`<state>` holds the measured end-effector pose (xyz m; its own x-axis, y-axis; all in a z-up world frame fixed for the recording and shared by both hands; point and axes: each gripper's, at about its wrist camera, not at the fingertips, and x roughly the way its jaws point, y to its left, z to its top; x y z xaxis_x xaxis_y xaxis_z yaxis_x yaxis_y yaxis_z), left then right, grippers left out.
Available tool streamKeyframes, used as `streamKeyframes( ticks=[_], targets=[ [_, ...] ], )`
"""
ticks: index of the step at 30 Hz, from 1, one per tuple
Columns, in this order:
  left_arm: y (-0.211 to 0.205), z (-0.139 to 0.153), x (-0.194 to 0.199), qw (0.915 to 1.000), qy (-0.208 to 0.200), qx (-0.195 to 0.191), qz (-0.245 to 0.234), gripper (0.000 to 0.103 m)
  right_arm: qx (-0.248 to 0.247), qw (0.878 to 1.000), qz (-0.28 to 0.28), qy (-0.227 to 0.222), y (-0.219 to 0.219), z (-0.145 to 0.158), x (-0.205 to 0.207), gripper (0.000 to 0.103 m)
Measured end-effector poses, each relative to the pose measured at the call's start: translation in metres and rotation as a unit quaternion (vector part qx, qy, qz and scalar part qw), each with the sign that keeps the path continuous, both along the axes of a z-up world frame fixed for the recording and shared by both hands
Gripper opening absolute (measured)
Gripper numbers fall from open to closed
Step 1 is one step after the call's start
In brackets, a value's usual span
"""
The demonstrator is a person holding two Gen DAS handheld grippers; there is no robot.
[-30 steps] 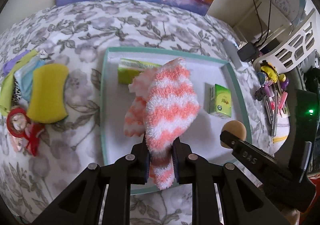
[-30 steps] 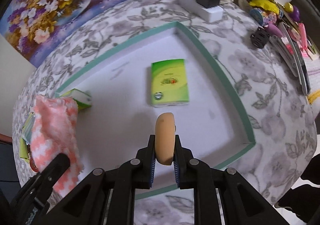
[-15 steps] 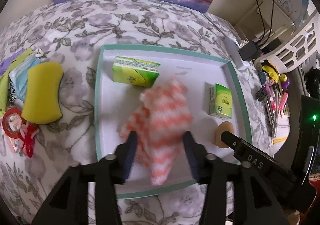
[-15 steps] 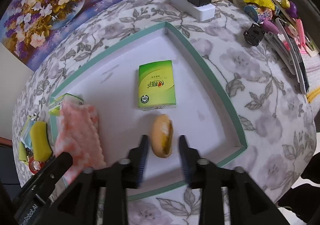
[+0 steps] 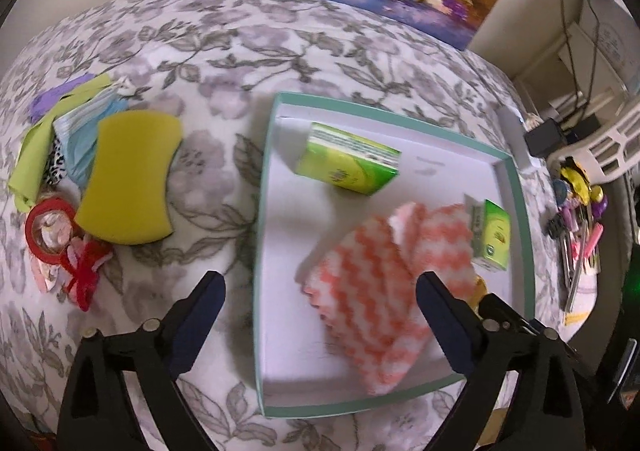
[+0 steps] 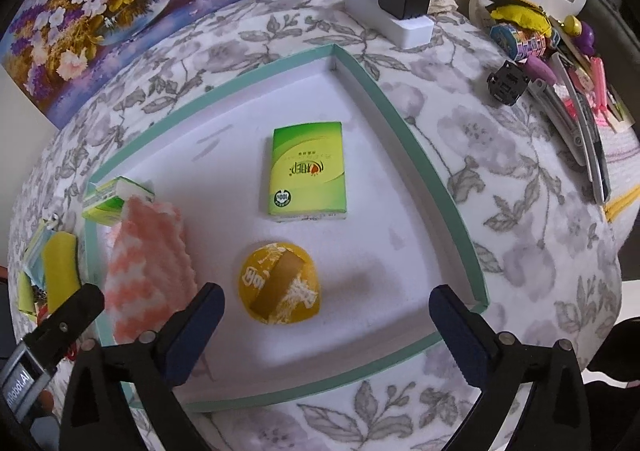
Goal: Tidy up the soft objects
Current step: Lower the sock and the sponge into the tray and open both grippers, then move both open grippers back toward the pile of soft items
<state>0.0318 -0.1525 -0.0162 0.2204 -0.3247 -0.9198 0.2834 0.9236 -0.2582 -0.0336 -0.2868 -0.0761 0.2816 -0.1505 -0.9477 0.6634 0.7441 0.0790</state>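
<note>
Dropped since a second ago: pink-white cloth point(image 5: 376, 291) and round yellow puff point(image 6: 280, 288), both pinched before, now lying loose in teal-rimmed tray point(image 6: 416, 155). Left gripper point(image 5: 320, 303) jaws opening wide, pads off the cloth, hanging over tray's near left edge. Right gripper point(image 6: 326, 309) jaws opening wide, puff below and free of the pads. Beyond puff, green tissue pack point(image 6: 306, 171) flat on tray floor. Second green pack point(image 5: 348, 159) at far left corner. Outside tray on floral bedspread point(image 5: 208, 51): yellow sponge point(image 5: 130, 179).
</note>
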Motion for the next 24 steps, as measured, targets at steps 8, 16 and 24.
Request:
streamKeyframes(
  ticks=[8, 16, 24],
  targets=[
    [0.012, 0.0, 0.008, 0.9995, -0.008, -0.002, 0.03, 0.097, 0.015, 1.0, 0.008, -0.025, 0.003, 0.003, 0.002, 0.103],
    [0.021, 0.006, 0.012, 0.9988, -0.017, -0.006, 0.045, 0.097, 0.018, 0.999, 0.013, -0.039, 0.009, 0.006, 0.005, 0.103],
    [0.042, 0.023, 0.018, 0.9968, -0.033, -0.016, 0.07, 0.097, 0.049, 0.997, 0.002, -0.065, 0.006, 0.01, 0.004, 0.103]
  ],
)
